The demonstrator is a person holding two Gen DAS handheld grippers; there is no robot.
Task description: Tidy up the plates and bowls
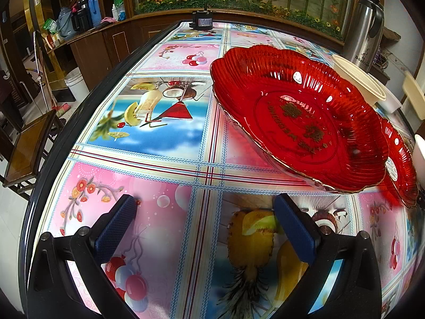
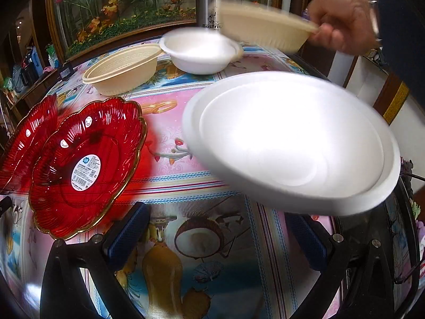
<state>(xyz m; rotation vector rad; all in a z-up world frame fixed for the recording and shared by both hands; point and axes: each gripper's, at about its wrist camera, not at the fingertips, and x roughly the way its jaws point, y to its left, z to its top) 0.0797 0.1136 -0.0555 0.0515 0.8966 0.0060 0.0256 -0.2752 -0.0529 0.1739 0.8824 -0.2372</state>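
Two red plates [image 1: 300,117] [image 2: 82,164], fruit-print tablecloth [image 1: 170,138], wooden cabinets [image 1: 87,50] behind

The large white foam bowl [image 2: 292,143] nearest the right camera is smeared with blur, and it hides the right gripper's far finger tip. Behind it, the beige plastic bowl [image 2: 265,28] gripped by a bare hand [image 2: 345,18] is blurred too. In the left view, the second red scalloped glass plate [image 1: 401,170] is half hidden behind the first red scalloped plate [image 1: 300,117]; the frame cuts its right side.
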